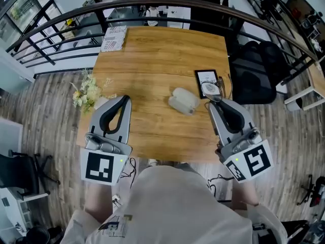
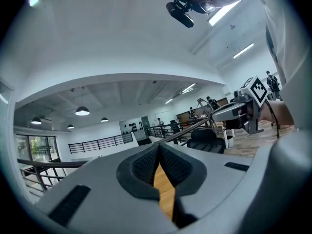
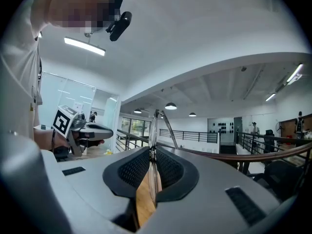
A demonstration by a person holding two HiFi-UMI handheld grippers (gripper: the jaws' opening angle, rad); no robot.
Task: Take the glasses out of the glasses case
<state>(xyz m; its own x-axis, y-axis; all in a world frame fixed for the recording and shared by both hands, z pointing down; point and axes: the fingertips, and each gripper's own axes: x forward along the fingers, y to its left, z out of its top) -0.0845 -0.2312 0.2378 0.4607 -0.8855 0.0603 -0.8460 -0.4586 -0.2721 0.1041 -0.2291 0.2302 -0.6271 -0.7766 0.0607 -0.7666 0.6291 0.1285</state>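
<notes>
A pale glasses case (image 1: 183, 100) lies near the middle of the wooden table (image 1: 152, 65). My right gripper (image 1: 214, 100) is to the right of the case, shut on the glasses (image 1: 209, 89), which stick out beyond its tips. In the right gripper view the glasses (image 3: 155, 123) stand edge-on between the pads, one thin arm slanting up to the right. My left gripper (image 1: 123, 99) hovers over the table's left side, well apart from the case. Its jaws are shut with nothing between them. In the left gripper view its tips (image 2: 158, 149) meet over bare wood.
A black-framed card (image 1: 206, 78) lies just behind the glasses. A bunch of pale flowers (image 1: 87, 93) sits at the table's left edge and a printed booklet (image 1: 112, 38) at the far left corner. A dark chair (image 1: 256, 70) stands to the right. A curved railing (image 1: 167, 4) runs behind the table.
</notes>
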